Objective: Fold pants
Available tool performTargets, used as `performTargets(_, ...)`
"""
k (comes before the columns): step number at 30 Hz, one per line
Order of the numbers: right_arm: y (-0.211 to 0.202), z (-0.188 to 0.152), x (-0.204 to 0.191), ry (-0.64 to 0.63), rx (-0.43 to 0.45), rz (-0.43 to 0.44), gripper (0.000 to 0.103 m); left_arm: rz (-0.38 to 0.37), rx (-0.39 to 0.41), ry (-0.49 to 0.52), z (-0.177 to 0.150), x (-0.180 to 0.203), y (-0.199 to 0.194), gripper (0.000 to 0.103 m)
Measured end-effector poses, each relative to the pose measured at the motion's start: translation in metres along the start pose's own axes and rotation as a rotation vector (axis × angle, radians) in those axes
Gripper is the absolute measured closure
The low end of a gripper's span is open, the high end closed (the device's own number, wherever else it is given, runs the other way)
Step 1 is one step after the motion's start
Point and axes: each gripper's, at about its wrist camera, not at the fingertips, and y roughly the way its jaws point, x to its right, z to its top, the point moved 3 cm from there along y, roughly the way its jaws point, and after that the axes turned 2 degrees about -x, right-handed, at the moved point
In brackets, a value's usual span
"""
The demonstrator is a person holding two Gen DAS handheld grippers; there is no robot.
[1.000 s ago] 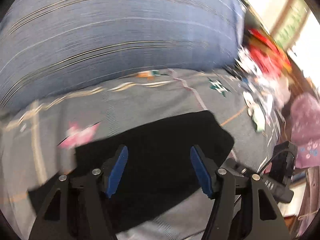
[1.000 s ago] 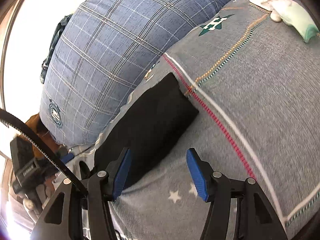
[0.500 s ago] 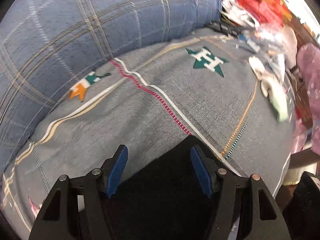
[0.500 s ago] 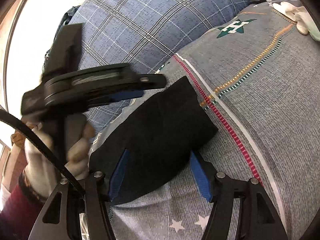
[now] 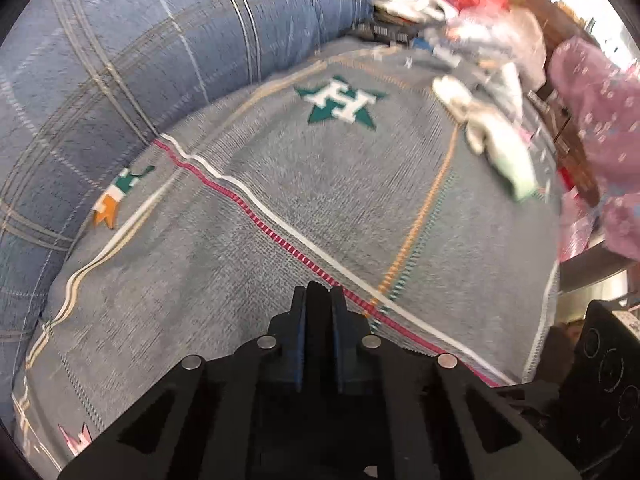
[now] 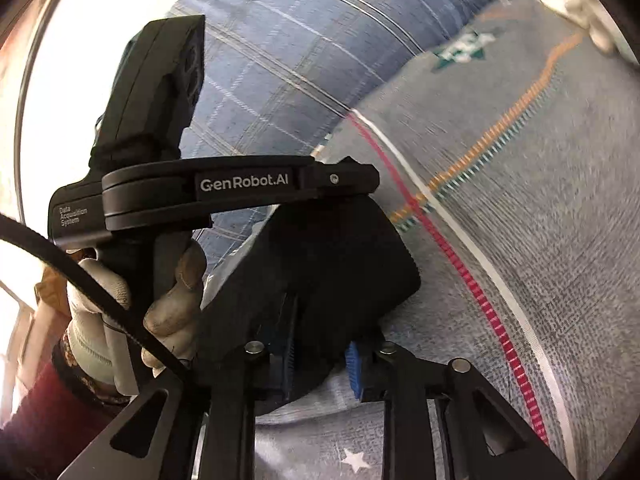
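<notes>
The folded black pants (image 6: pixel 320 260) lie on a grey bedspread (image 6: pixel 540 240). In the right wrist view my right gripper (image 6: pixel 322 364) has the pants' near edge between its blue pads. Its jaws are closing and the pads press on the fabric. My left gripper (image 6: pixel 360 178) reaches in from the left, held by a gloved hand (image 6: pixel 172 300), with its tip at the pants' far end. In the left wrist view the left gripper (image 5: pixel 318 292) is shut with a thin strip of black fabric pinched between its fingers. The rest of the pants is hidden beneath it.
A big blue plaid pillow (image 5: pixel 160 60) bounds the bed at the back left. The bedspread carries a green star with an H (image 5: pixel 340 104) and a red and white stripe (image 5: pixel 280 236). At the right lie a white-green cloth (image 5: pixel 500 144), a pink garment (image 5: pixel 600 120) and clutter.
The left gripper swung across to the pants' far end and shut there. The right gripper's jaws closed in on the pants' near edge.
</notes>
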Motion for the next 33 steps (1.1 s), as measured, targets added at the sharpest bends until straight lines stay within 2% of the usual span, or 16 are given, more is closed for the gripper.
performTargets(7, -0.016, 0.0, -0.052, -0.115, 0.015, 0.0, 0.082, -0.034, 0.134, -0.082, -0.018, -0.008, -0.069, 0.093)
performTargets(13, -0.023, -0.009, -0.107, -0.241, 0.0, 0.024, 0.083, -0.022, 0.236, -0.155, -0.046, -0.023, -0.125, 0.093)
performTargets(21, -0.008, -0.034, -0.162, -0.371, -0.062, 0.042, 0.088, -0.072, 0.369, -0.355, -0.11, -0.075, -0.18, 0.093)
performTargets(33, 0.027, -0.076, -0.237, -0.533, -0.191, 0.089, 0.088, -0.082, 0.525, -0.582, -0.21, -0.141, -0.23, 0.093)
